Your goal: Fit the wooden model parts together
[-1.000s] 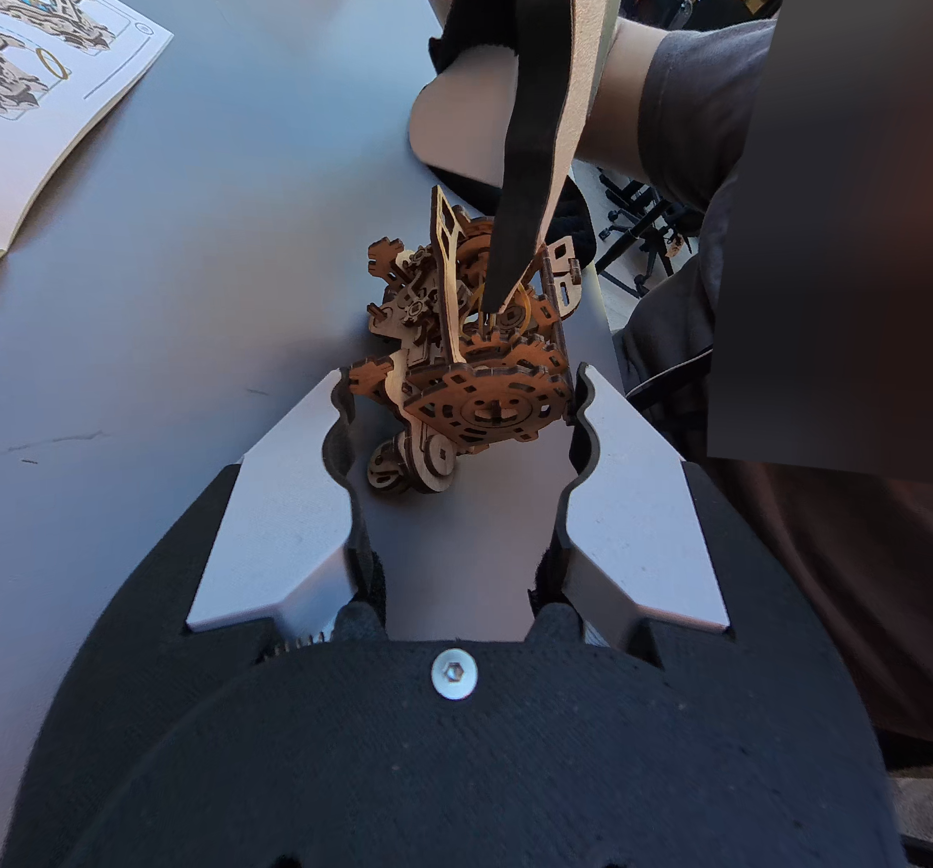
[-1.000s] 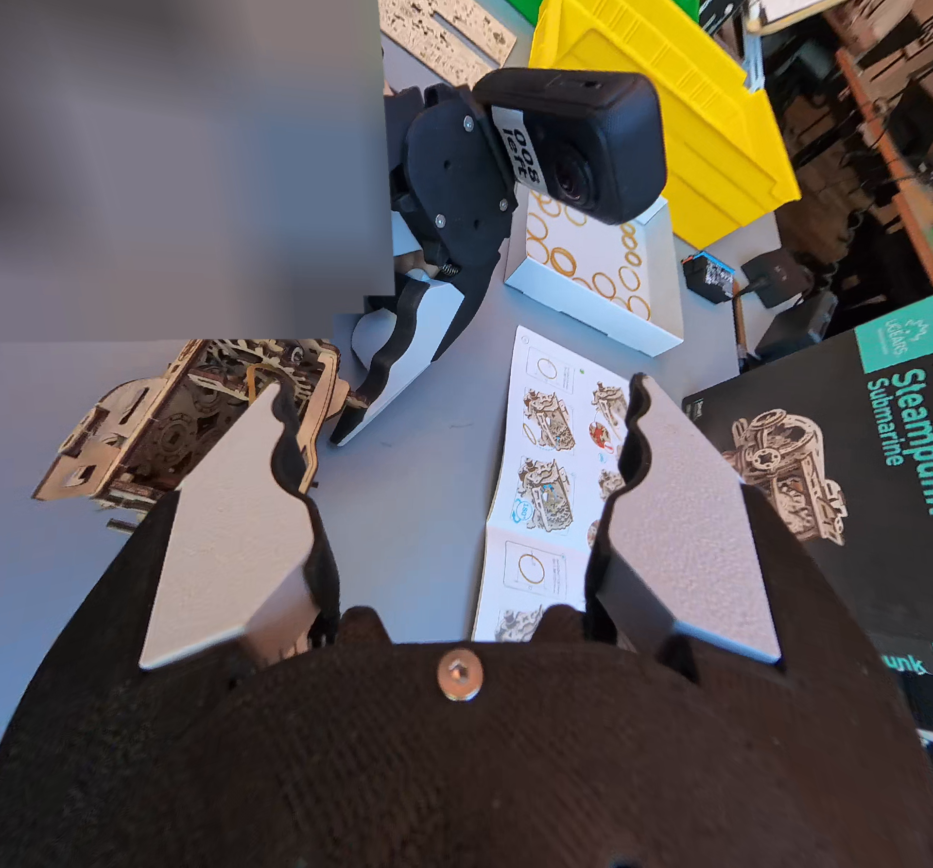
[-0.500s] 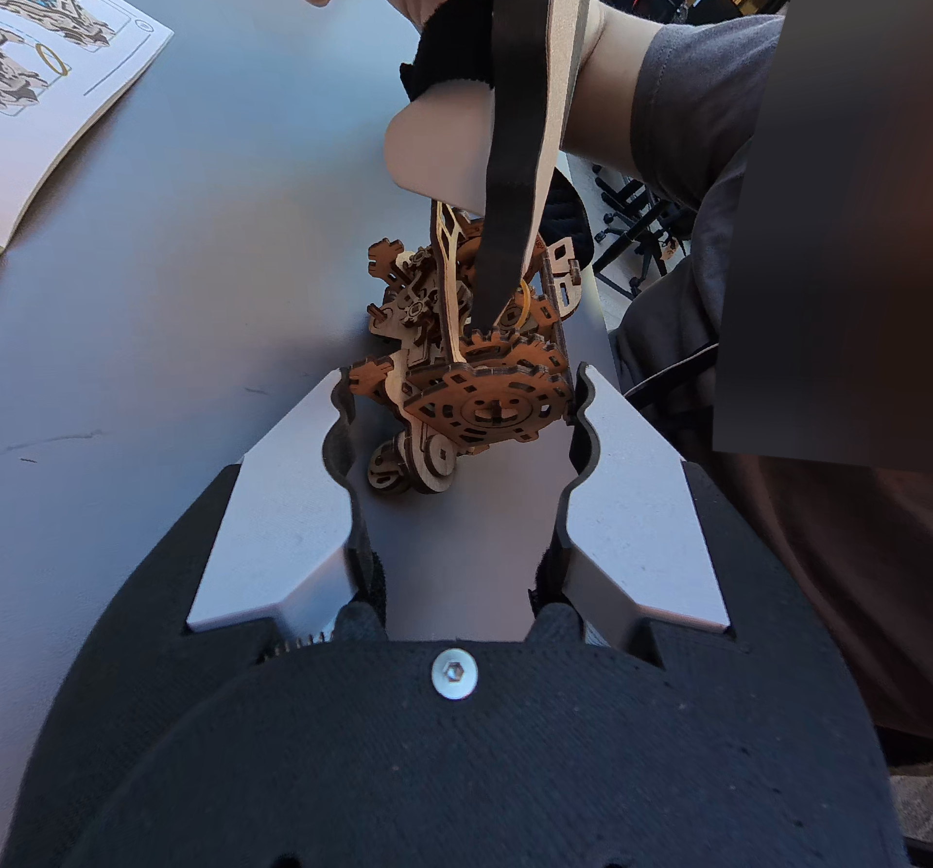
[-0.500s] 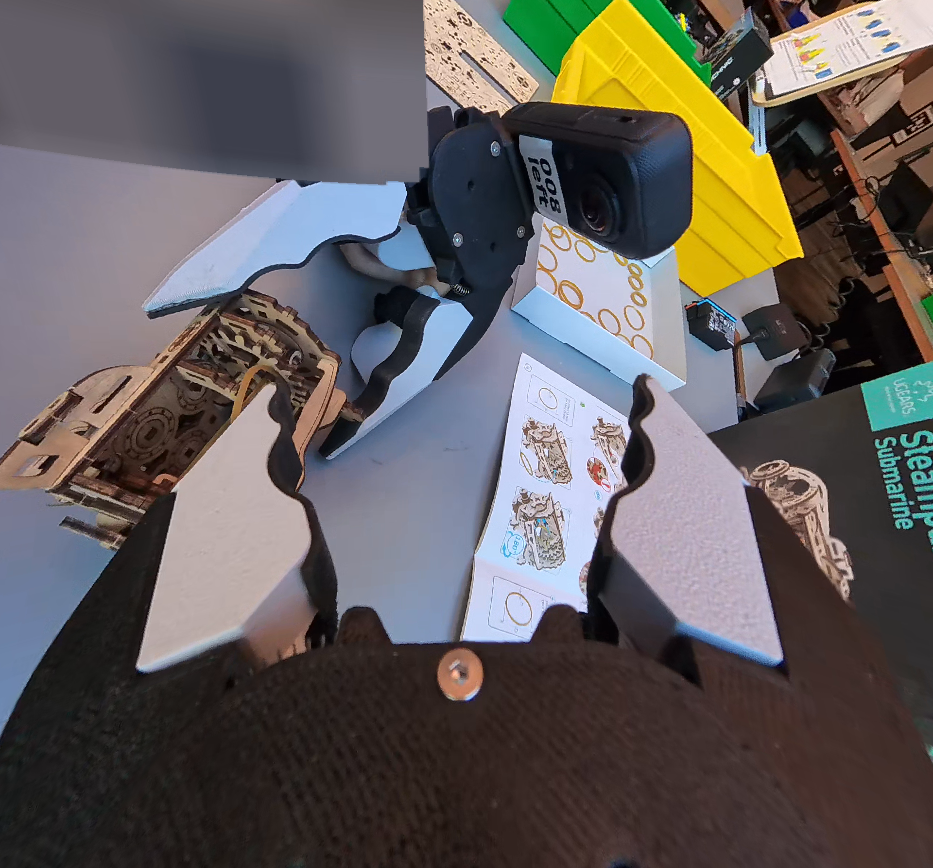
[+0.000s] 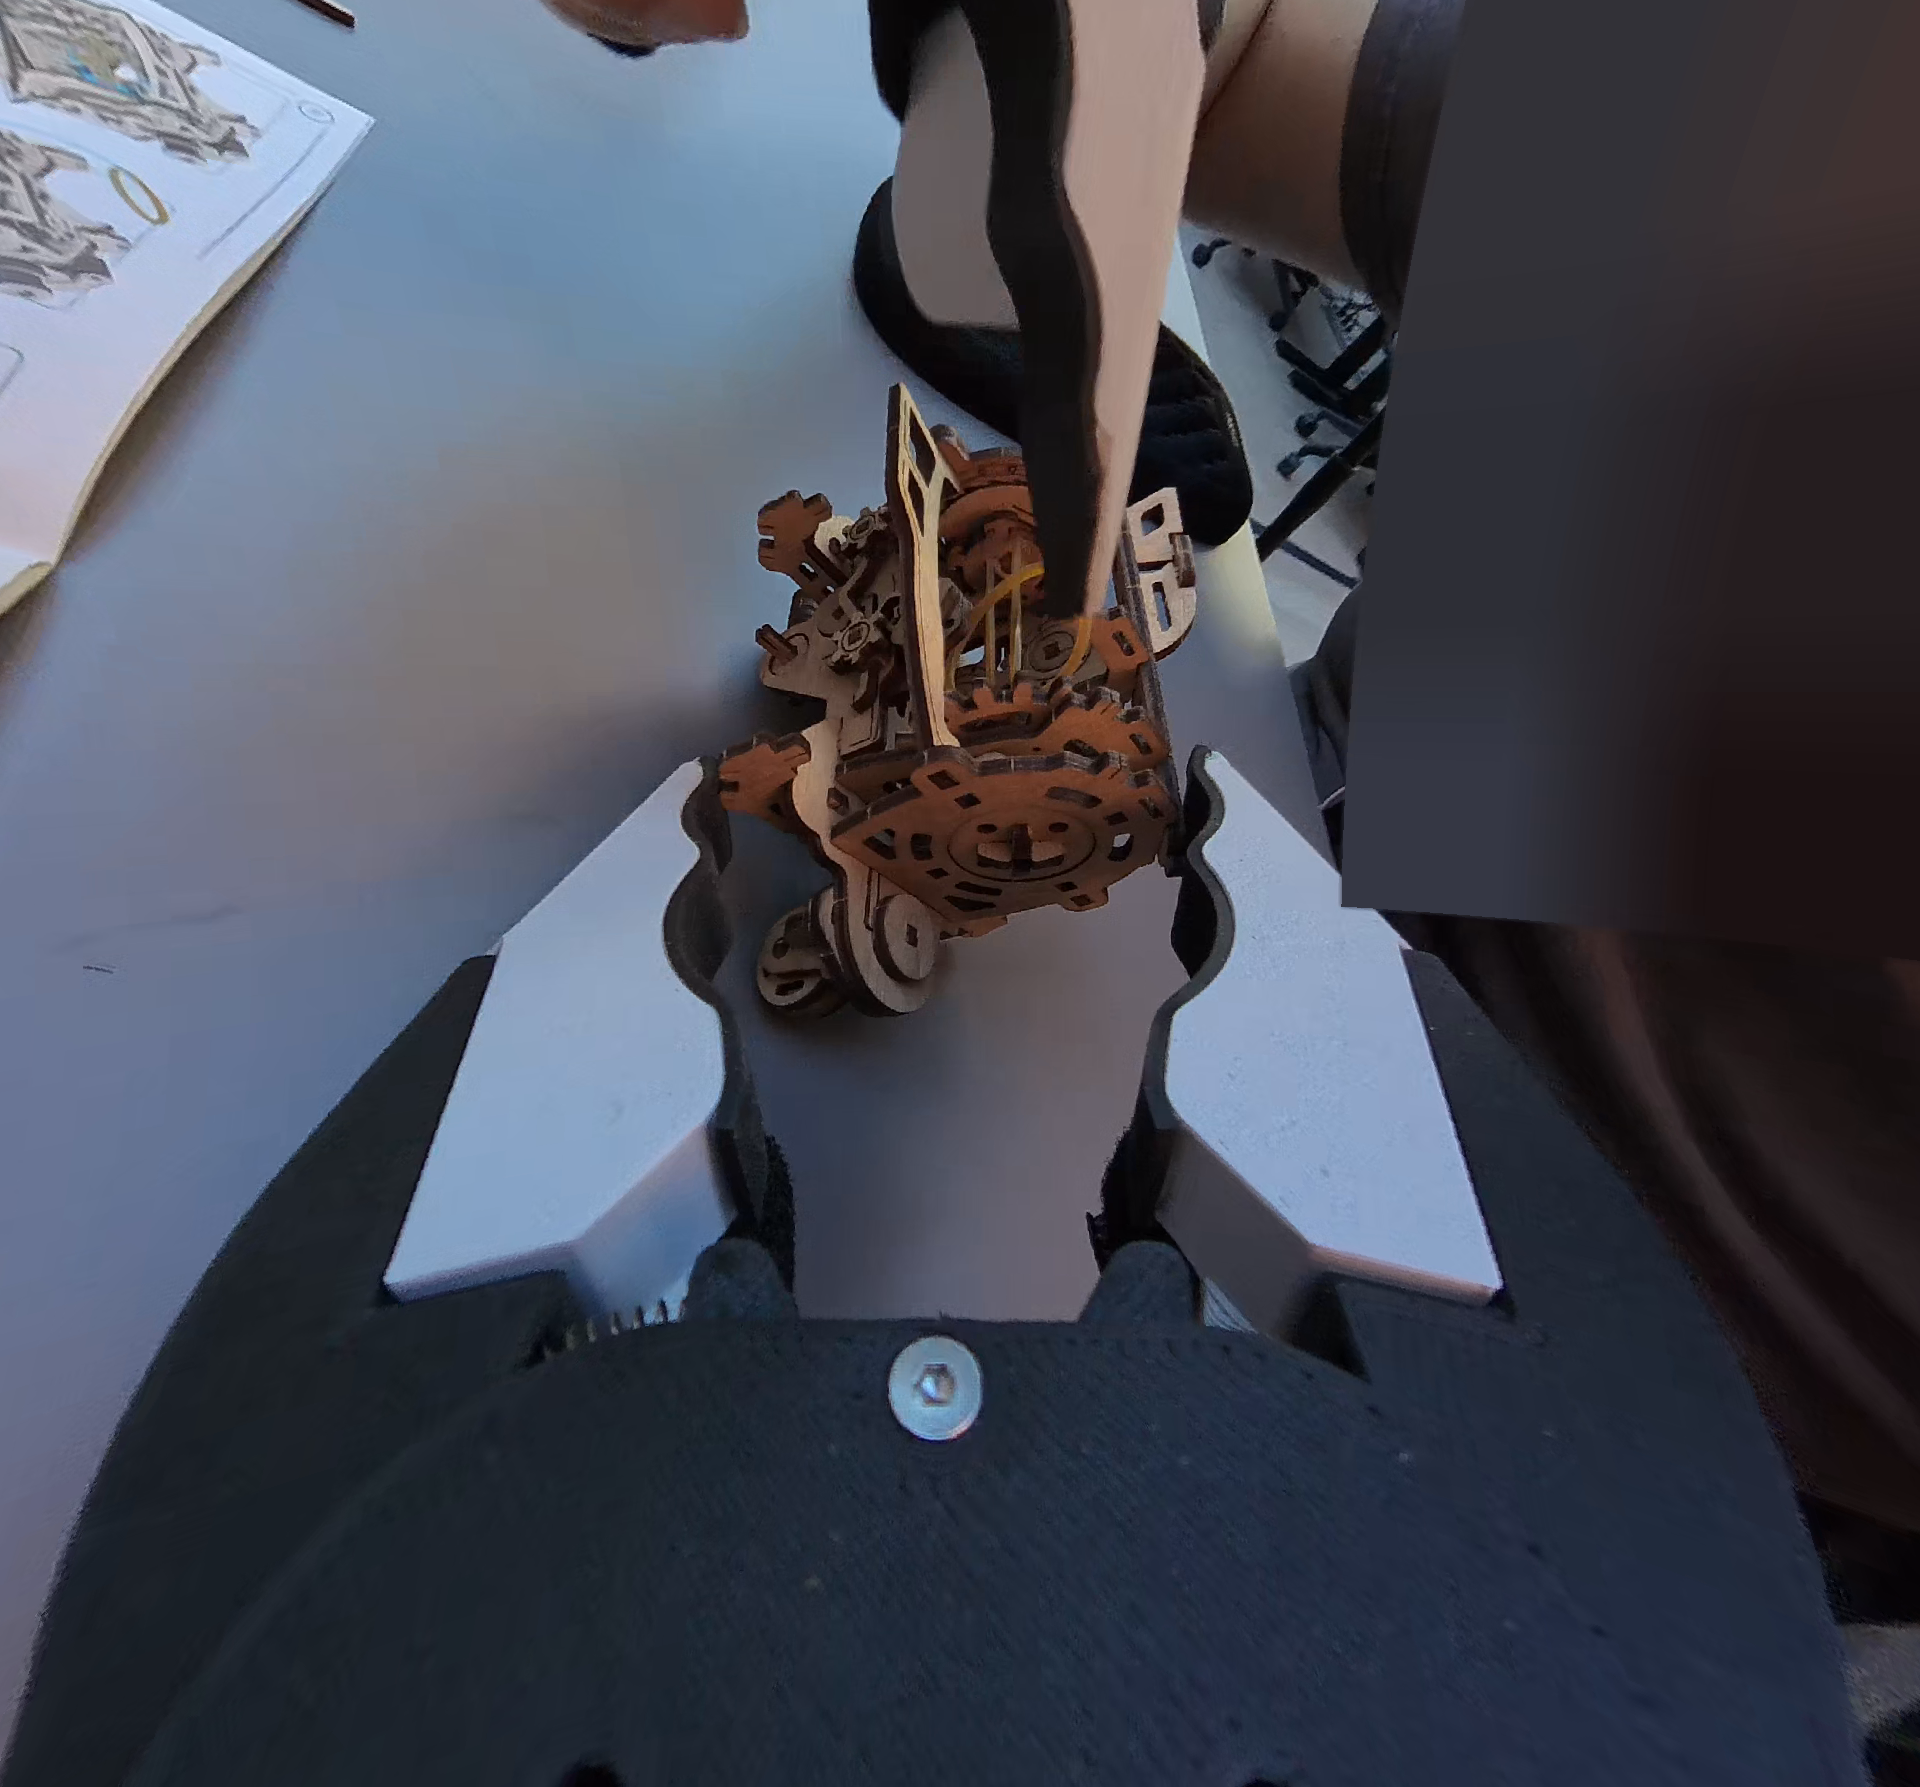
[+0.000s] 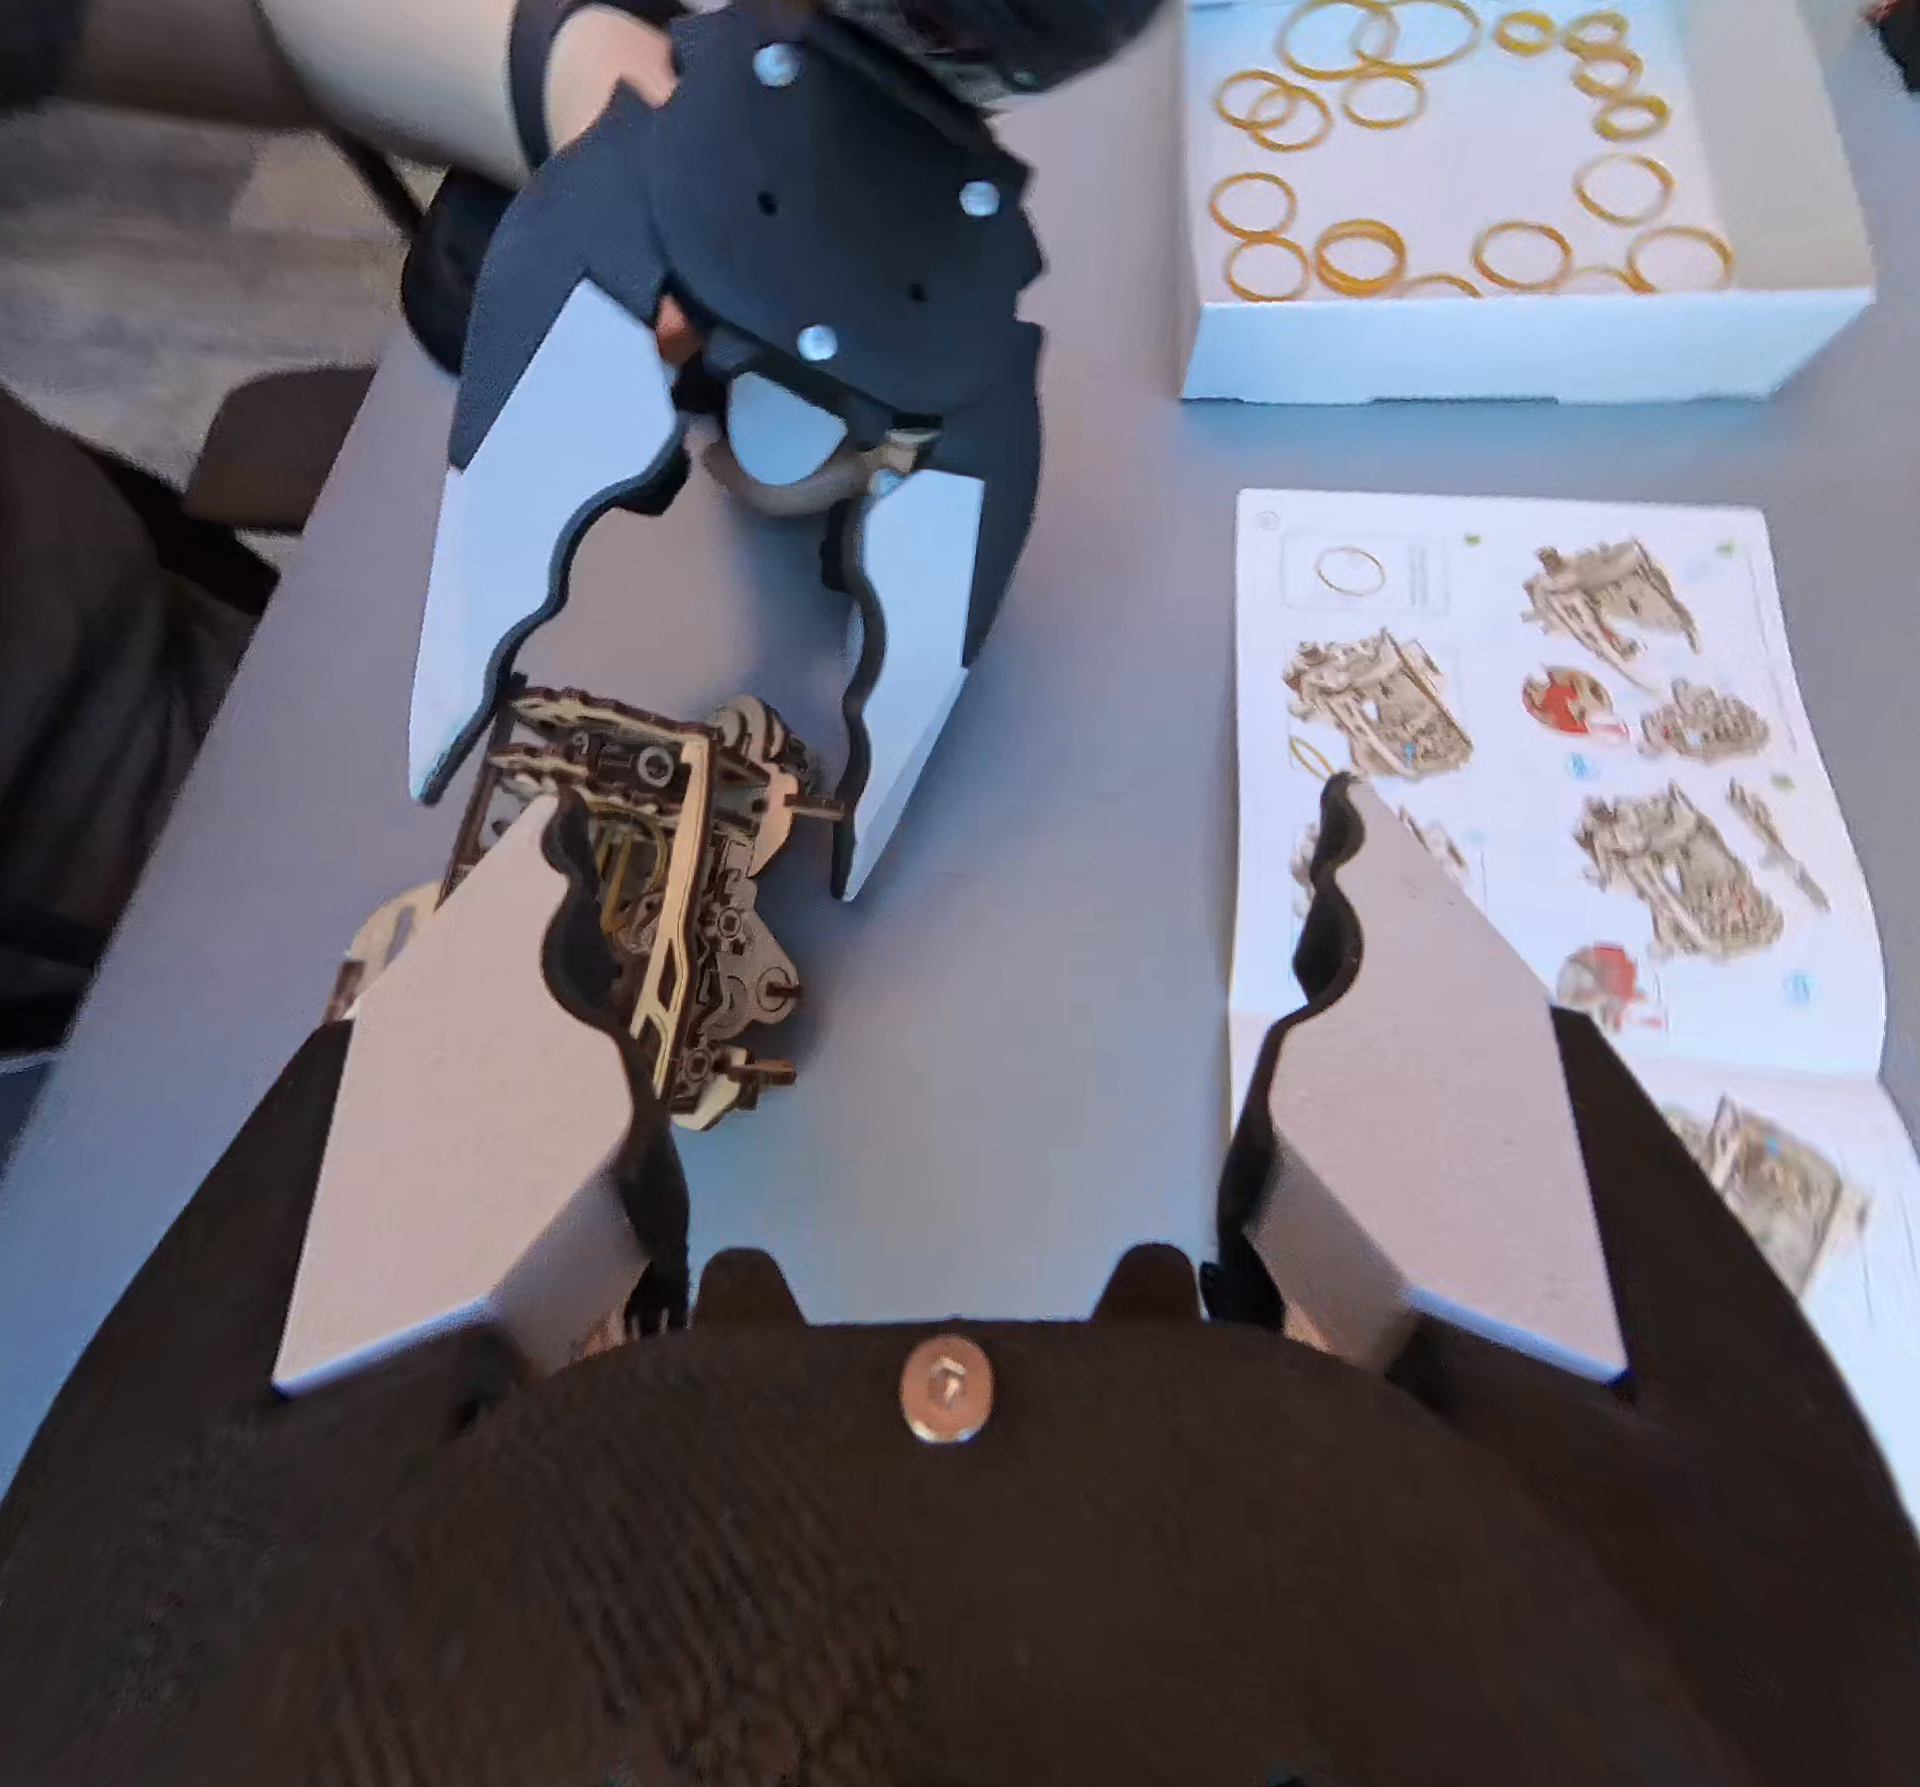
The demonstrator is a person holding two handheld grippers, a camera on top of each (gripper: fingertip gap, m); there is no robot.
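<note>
Since half a second ago, in the left wrist view my right finger [image 5: 1081,449] has dipped into the wooden model [image 5: 966,750] on the grey table [image 5: 468,594], which my left gripper [image 5: 951,802] brackets with jaws apart. Right wrist view: my right gripper [image 6: 945,864] spread, one finger inside. It looks light and brittle, so I'd grip the solid side plates.
</note>
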